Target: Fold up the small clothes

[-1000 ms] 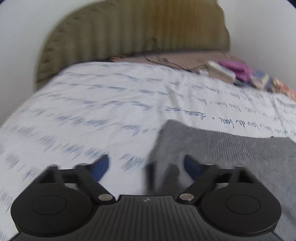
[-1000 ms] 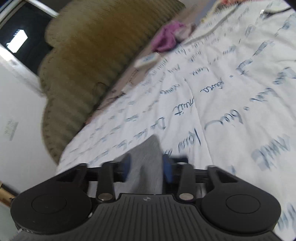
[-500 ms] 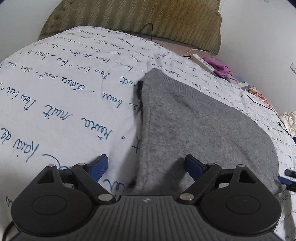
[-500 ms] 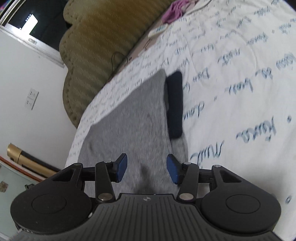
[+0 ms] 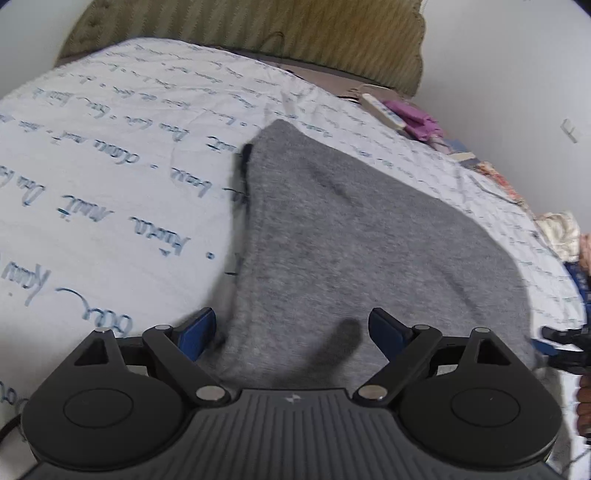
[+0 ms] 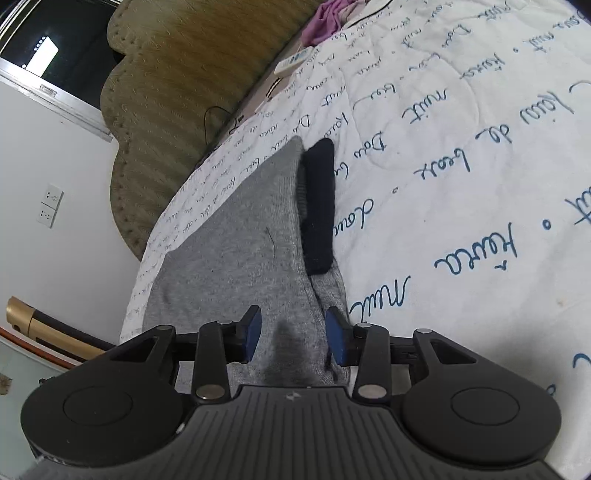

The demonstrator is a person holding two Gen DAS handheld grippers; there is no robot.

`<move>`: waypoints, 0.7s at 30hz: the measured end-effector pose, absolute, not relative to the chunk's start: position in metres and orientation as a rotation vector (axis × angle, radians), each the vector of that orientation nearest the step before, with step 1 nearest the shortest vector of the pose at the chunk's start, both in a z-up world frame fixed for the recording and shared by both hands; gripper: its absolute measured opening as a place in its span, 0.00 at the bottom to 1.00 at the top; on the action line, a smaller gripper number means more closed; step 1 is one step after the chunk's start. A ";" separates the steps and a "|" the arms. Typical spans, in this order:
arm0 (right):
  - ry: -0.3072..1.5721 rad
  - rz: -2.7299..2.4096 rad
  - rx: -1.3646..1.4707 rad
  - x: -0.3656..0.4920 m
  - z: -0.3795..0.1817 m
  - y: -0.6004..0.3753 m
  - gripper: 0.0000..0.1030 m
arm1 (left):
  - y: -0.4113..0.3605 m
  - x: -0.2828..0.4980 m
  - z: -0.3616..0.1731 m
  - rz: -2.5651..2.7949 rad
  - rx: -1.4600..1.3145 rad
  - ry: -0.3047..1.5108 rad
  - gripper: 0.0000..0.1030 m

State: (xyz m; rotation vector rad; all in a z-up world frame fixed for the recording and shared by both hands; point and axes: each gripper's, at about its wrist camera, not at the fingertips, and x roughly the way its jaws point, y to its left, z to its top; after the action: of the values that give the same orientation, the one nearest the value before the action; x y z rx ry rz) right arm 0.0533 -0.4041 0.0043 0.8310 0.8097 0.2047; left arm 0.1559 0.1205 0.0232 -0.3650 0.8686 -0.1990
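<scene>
A grey knit garment point(image 5: 354, 236) lies folded flat on the white bedspread point(image 5: 110, 177); it also shows in the right wrist view point(image 6: 240, 254). A dark navy band point(image 6: 319, 206) runs along its right edge there, and shows as a thin dark strip point(image 5: 242, 162) in the left wrist view. My left gripper point(image 5: 291, 330) is open and empty, low over the garment's near left edge. My right gripper point(image 6: 293, 334) is open and empty, its jaws astride the garment's near right corner. The right gripper's tip point(image 5: 561, 341) shows at the left view's right edge.
The bedspread point(image 6: 461, 166) has blue handwriting print. A ribbed olive headboard point(image 5: 258, 33) stands at the back. A white remote point(image 5: 380, 112), purple cloth point(image 5: 421, 120) and small items lie at the far right. A wall socket point(image 6: 50, 206) and window point(image 6: 44, 55) are left.
Both grippers let go of the garment, which dropped from hanging to lying flat folded on the bed. Over the last half second both have drawn slightly nearer to its near edge.
</scene>
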 end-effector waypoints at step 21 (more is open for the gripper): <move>0.860 0.419 0.718 0.034 0.023 -0.386 0.08 | 0.128 0.144 0.041 -0.236 -0.300 0.895 0.09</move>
State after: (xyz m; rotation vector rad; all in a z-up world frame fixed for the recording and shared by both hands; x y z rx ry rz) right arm 0.0335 -0.3858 0.0232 0.7182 0.8604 0.4186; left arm 0.1438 0.1277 0.0411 -0.2995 0.8946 -0.2361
